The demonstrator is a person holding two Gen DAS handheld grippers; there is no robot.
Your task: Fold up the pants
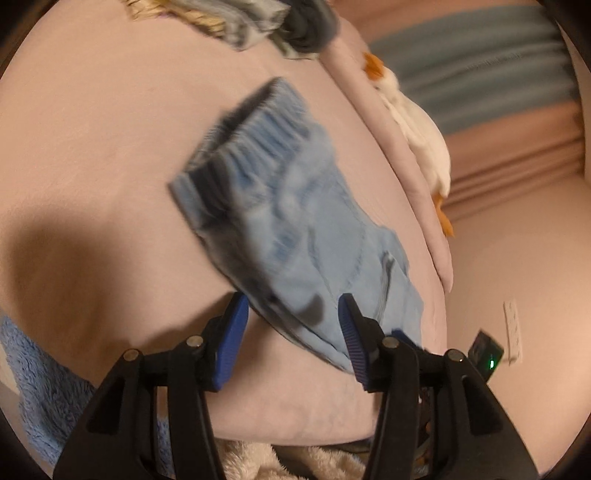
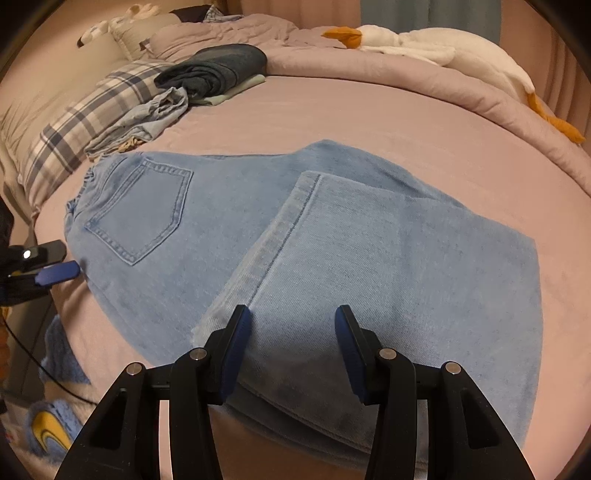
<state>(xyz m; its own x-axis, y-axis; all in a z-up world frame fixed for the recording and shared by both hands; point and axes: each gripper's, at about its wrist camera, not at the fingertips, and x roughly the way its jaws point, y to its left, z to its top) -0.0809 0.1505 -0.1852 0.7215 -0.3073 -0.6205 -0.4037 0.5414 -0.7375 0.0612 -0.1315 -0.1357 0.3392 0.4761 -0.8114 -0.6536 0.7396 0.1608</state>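
Left wrist view: heavy motion blur, so details are soft. left gripper (image 1: pixel 291 339) has its fingers (image 1: pixel 231 343) partly open, a clear gap between the pads, nothing clamped. The pants (image 1: pixel 291 236) lie flat on the bed (image 1: pixel 92 147), elastic waistband at the far end, the near cloth edge running between and just past the fingers. Probably the fingers are parted so this edge can be taken or let go; the blur doesn't let me say whether a pad touches the denim. A pile of other clothes (image 1: pixel 258 26) sits at the bed's far end, clear of the working area. A plush goose (image 1: pixel 413 122) lies along the rolled duvet at the side.

Right wrist view: sharp. right gripper (image 2: pixel 293 354) hovers above the pants (image 2: pixel 332 240), fingers (image 2: pixel 236 350) about half open, holding nothing. The legs are already doubled back: the hem (image 2: pixel 291 229) lies over the seat area near the back pocket (image 2: pixel 147 210), so one fold looks done. The gripper sits over the folded edge nearest the camera, likely placed to pick it up for the next fold. The left gripper (image 2: pixel 55 273) shows at the waistband side, positioned to work that end.
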